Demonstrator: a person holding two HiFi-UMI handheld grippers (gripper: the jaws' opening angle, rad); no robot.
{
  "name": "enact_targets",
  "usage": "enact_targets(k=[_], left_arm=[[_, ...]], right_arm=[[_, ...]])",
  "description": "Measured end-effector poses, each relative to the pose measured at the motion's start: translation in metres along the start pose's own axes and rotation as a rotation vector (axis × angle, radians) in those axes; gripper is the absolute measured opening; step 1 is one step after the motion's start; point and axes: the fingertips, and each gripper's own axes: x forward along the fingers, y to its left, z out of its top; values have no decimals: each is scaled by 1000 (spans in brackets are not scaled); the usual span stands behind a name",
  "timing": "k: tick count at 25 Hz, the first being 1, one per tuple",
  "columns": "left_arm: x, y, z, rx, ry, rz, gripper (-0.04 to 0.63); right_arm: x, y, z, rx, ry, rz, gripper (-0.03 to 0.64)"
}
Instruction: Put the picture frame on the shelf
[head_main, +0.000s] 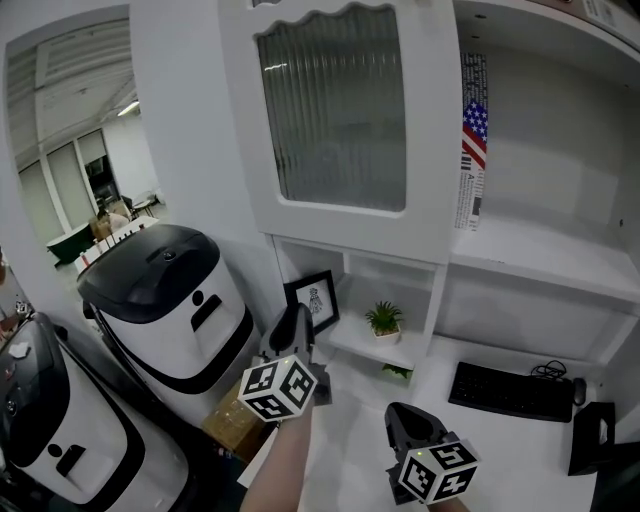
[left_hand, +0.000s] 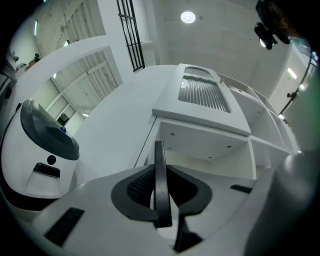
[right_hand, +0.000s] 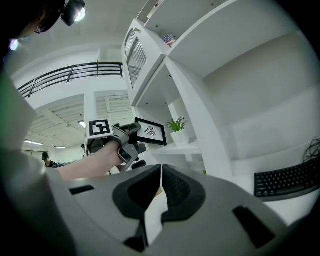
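Two tools in play: the left hand-held gripper (head_main: 297, 330) carries the load; the right hand-held gripper (head_main: 408, 422) hangs lower, over the bench (head_main: 500, 455).
Left hand-held gripper: pinching the picture frame (head_main: 313, 302). In its own view the dark frame stands edge-on between the two pads, and both press on it.
Right hand-held gripper: jaws pressed together with nothing between them (we count it as idle for now).
Picture frame: upright and slightly tilted, with its printed face turned toward the room. It sits at the left end of the small shelf (head_main: 356, 342), to the left of the potted plant (head_main: 384, 319) and apart from it.
Contact with the shelf: we cannot tell whether the lower edge rests on the board or hovers just above it. The right gripper view shows the bottom corner very near the board's end.
Step in hand: we judge this to be the placing itself, with the carry done and the release not yet made.
Next move calls for: settling the lower edge fully onto the board and getting the frame to stand or lean on its own, then spreading the jaws and drawing the gripper back toward the open side.
Care needed: keeping it off the plant and well in from the shelf's left end, where a nudge could tip it off.
Elsewhere: a keyboard (head_main: 510, 392) lies on the bench to the right, well apart from the work.
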Motion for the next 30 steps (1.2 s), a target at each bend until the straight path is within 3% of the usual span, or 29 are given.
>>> enact_targets(k=[9, 30], left_arm=[[2, 6, -17, 32, 12, 23, 66], [9, 21, -45, 87, 167, 88, 66]], right_arm=[[0, -8, -7, 15, 19, -15, 3], [-1, -10, -11, 33, 30, -15, 3]])
